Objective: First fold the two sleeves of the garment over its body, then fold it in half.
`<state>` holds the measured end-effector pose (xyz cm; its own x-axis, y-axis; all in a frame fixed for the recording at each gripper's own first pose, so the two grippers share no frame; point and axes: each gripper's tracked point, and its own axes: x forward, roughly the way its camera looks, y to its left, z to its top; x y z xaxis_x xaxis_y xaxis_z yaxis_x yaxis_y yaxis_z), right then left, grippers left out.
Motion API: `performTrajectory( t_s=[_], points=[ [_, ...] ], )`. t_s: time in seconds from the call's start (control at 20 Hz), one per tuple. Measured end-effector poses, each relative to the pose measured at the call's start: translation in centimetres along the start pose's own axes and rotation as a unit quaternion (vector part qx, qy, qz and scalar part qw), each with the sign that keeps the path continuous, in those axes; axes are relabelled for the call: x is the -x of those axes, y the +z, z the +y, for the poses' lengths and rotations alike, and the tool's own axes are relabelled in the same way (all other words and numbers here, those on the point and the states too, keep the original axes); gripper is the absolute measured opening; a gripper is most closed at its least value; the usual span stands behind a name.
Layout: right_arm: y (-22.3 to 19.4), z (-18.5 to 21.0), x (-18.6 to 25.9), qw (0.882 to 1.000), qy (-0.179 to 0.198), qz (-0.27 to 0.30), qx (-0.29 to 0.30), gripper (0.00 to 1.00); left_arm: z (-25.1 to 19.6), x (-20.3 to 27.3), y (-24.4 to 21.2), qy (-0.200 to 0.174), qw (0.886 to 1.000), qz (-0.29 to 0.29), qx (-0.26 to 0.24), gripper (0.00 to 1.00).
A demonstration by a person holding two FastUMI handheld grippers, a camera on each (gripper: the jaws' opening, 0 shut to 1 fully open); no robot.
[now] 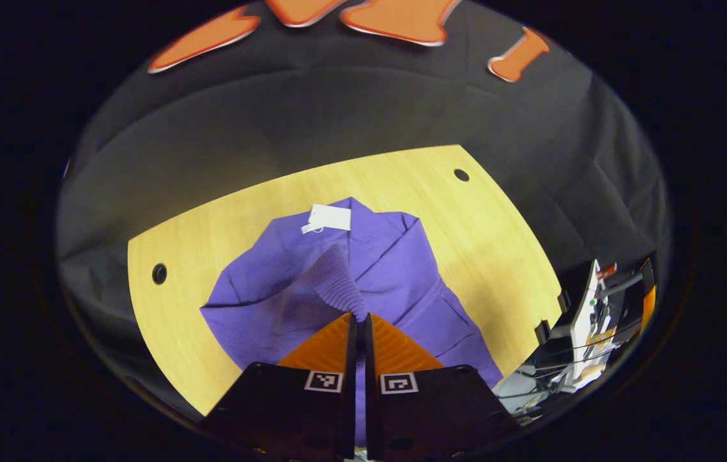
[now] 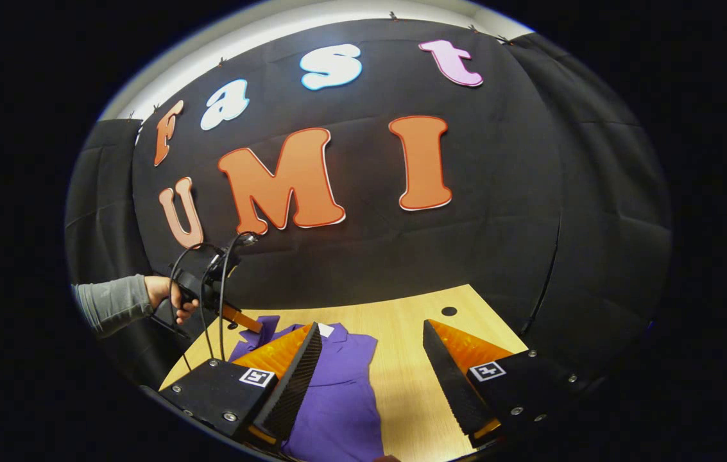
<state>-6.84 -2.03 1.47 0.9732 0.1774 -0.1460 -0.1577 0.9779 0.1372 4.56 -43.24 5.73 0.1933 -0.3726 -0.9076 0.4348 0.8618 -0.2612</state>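
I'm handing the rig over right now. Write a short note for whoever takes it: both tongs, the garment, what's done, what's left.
Left tongs: shut on the sleeve cuff, held lifted over the garment's body.
Right tongs: open, holding nothing, above the table beside the garment.
Purple garment: spread on the table, collar and white tag at the far end.
Done: one sleeve is being carried across.
Left: lay it down and release; fold the other sleeve if it is still out; fold in half.

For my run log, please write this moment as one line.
stage: sleeve fold | left claw: shut on ribbed cuff of purple garment, lifted over body | right claw: open, above wooden table
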Motion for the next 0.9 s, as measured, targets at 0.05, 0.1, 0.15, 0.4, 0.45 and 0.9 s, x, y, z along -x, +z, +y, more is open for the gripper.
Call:
performTrajectory(
  t_s=[0.05,0.1,0.15,0.4,0.45,0.9],
  points=[
    [-0.4,-0.5,0.2,1.0,-0.004,0.004,-0.004,0.94,-1.0,-0.8,0.7,-0.002,1.0,0.009,-0.009,0.08],
    [-0.7,-1.1,0.2,1.0,-0.006,0.006,-0.008,0.94,-1.7,-1.5,1.5,0.0,1.0,0.014,-0.016,0.07],
    [-0.9,-1.8,0.4,1.0,-0.01,0.009,-0.012,0.94,-2.6,-2.4,2.5,0.0,0.999,0.022,-0.025,0.07],
    [-1.7,-4.2,0.1,0.999,-0.018,0.022,-0.032,0.94,-7.7,-7.3,3.8,0.003,0.998,0.037,-0.043,0.07],
    [-2.0,-4.6,-0.1,0.999,-0.018,0.027,-0.034,0.94,-8.8,-8.2,4.3,0.002,0.999,0.027,-0.044,0.11],
    [-1.5,-4.1,-2.6,0.999,0.005,0.031,-0.028,0.94,-10.5,-1.0,7.3,-0.039,0.985,-0.164,-0.036,0.71]
  ],
)
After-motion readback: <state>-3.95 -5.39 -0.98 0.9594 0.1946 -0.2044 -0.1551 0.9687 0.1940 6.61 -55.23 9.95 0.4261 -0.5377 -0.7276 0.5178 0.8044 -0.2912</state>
